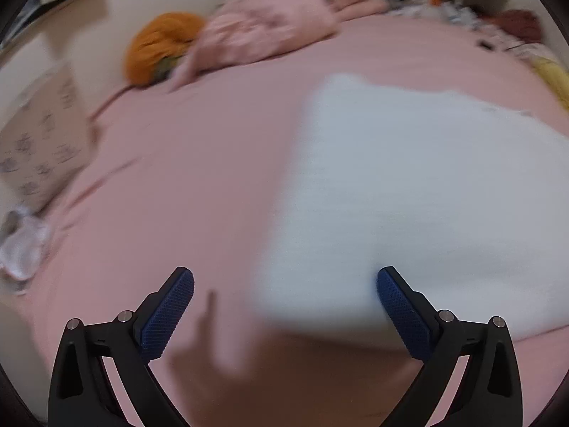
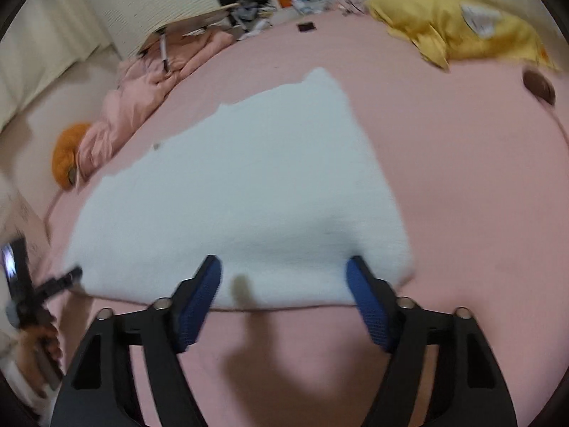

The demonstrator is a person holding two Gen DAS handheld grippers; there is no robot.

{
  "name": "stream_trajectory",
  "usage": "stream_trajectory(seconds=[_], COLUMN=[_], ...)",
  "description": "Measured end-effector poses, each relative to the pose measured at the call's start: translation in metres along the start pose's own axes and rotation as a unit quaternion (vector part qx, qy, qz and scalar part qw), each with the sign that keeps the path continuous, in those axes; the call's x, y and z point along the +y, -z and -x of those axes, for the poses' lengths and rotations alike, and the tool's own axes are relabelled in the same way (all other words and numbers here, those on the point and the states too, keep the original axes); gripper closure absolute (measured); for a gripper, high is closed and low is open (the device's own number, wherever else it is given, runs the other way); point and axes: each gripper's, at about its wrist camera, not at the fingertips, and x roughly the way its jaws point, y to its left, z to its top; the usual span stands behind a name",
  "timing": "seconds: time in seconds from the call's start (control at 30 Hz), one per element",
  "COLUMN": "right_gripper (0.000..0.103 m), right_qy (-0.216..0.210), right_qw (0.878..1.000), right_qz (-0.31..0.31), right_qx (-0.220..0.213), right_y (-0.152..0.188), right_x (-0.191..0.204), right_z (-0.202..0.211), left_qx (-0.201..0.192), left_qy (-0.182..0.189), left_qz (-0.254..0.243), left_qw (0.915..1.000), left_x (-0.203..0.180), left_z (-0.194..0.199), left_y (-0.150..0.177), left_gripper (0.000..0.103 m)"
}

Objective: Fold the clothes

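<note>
A white garment [image 1: 409, 195] lies spread flat on a pink bedsheet [image 1: 185, 163]. In the left wrist view my left gripper [image 1: 284, 281] hovers open over the garment's near left corner, and nothing sits between its blue pads [image 1: 170, 309]. From the right wrist the same white garment [image 2: 242, 195] fills the middle. My right gripper [image 2: 282, 274] is open above its near edge, close to the right corner, pads not pressing on the cloth. The left gripper [image 2: 67, 277] and the hand holding it show at the left edge.
A crumpled pink blanket [image 1: 263, 28] and an orange cushion [image 1: 160, 46] lie at the far left of the bed. A yellow cloth [image 2: 462, 32] and a dark round object [image 2: 538, 85] lie at the far right. A patterned box [image 1: 42, 142] stands beside the bed. Clutter lines the far side.
</note>
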Motion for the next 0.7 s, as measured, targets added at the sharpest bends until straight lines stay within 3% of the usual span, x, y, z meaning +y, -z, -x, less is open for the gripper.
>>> stream_trajectory(seconds=[0.03, 0.1, 0.17, 0.2, 0.3, 0.43, 0.53, 0.63, 0.7], right_gripper=[0.035, 0.034, 0.034, 0.034, 0.033, 0.033, 0.033, 0.033, 0.033], right_qy=[0.02, 0.126, 0.144, 0.133, 0.103, 0.093, 0.067, 0.069, 0.07], right_qw=[1.0, 0.991, 0.988, 0.988, 0.99, 0.99, 0.993, 0.992, 0.991], right_qz=[0.002, 0.037, 0.052, 0.053, 0.074, 0.084, 0.083, 0.097, 0.098], right_qx=[0.001, -0.017, -0.037, -0.048, -0.062, -0.064, -0.05, -0.044, -0.05], right_y=[-0.002, 0.0, 0.004, 0.008, 0.025, 0.058, 0.081, 0.086, 0.087], right_x=[0.0, 0.009, 0.017, 0.022, 0.049, 0.072, 0.082, 0.09, 0.09], right_z=[0.005, 0.02, 0.038, 0.049, 0.078, 0.106, 0.117, 0.123, 0.13], left_qx=[0.006, 0.003, -0.016, -0.025, -0.028, -0.01, 0.021, 0.078, 0.08], left_qy=[0.001, -0.03, -0.056, -0.053, 0.019, 0.083, 0.161, 0.186, 0.183], left_qz=[0.023, 0.052, 0.069, 0.078, 0.097, 0.063, 0.062, 0.053, 0.032], left_qw=[0.9997, 0.9982, 0.9959, 0.9952, 0.9947, 0.9945, 0.9849, 0.978, 0.9794], left_x=[0.017, 0.042, 0.057, 0.061, 0.053, 0.008, -0.017, -0.036, -0.042], left_z=[0.005, 0.02, 0.045, 0.059, 0.098, 0.132, 0.136, 0.126, 0.129], left_y=[-0.001, -0.001, 0.005, 0.011, 0.036, 0.081, 0.126, 0.175, 0.19], left_gripper=[0.0, 0.0, 0.0, 0.0, 0.0, 0.0, 0.0, 0.001, 0.001])
